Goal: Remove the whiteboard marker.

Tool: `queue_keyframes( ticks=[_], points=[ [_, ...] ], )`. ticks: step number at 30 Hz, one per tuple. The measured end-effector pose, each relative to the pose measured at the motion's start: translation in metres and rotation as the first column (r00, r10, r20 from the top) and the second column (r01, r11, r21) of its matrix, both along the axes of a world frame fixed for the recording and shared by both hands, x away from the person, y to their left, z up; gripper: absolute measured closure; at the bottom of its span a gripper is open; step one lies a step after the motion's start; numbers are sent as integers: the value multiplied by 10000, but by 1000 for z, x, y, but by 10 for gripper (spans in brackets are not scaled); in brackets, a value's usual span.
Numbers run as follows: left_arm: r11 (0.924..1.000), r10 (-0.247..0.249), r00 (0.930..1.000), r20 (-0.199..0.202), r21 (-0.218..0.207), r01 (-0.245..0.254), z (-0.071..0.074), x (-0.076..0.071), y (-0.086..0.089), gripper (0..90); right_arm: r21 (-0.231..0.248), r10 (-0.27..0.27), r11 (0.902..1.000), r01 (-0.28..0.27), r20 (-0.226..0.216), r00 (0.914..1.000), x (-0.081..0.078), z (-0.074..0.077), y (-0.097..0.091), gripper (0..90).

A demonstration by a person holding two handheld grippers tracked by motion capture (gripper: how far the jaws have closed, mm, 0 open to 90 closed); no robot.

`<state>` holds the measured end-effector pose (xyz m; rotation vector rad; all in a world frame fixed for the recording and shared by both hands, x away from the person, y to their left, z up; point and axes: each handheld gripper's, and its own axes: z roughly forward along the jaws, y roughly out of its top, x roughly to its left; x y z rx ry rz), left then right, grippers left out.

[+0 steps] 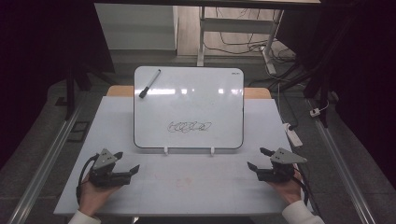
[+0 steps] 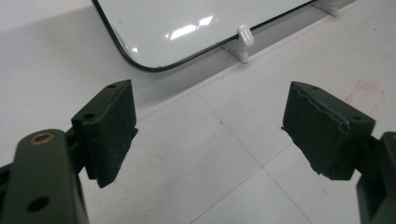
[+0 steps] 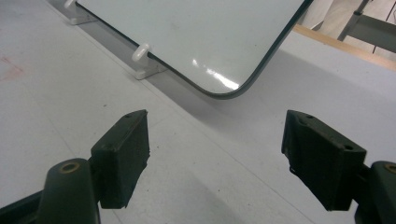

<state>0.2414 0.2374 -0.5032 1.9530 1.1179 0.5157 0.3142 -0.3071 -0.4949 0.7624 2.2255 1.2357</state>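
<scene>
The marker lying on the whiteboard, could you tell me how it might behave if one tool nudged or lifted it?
The marker looks slim and round, so a sideways nudge would probably roll it. The whiteboard is glossy and seems propped on two white clips, so it may slide toward them. It looks stiff and probably light, an easy pinch across the barrel.

A white whiteboard (image 1: 188,93) with a thin black rim carries a looping black scribble (image 1: 189,126) and a black marker (image 1: 149,84). Its clips (image 2: 245,36) are white. Beneath both black grippers, the pale grey table (image 1: 187,186) shows faint red marks (image 2: 366,93).
</scene>
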Motion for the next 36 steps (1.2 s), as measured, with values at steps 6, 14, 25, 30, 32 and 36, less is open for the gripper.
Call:
queue_keyframes(
  ticks=[6,14,25,30,32,36],
  points=[
    [10000,-27,9999,-124,24,27,-1,0,0,182,37,-57,10000,58,-60,10000,0,-1,-1,234],
    [10000,-30,9998,-213,78,32,-1,2,0,183,-21,-69,10000,68,-46,10000,-1,-1,1,237],
    [9995,-308,9995,16,39,308,18,15,-5,193,35,-101,9999,101,-6,9999,-1,1,4,237],
    [9993,-366,9991,208,118,363,34,28,-7,199,-40,-73,10000,72,-68,10000,-1,0,6,238],
    [9991,-376,9989,290,181,371,40,36,-9,200,-54,-74,10000,74,-79,9999,-1,0,6,240],
    [9988,-425,9981,447,260,414,53,50,-13,202,-45,-95,9999,94,-103,9999,-1,0,6,241]
  ],
)
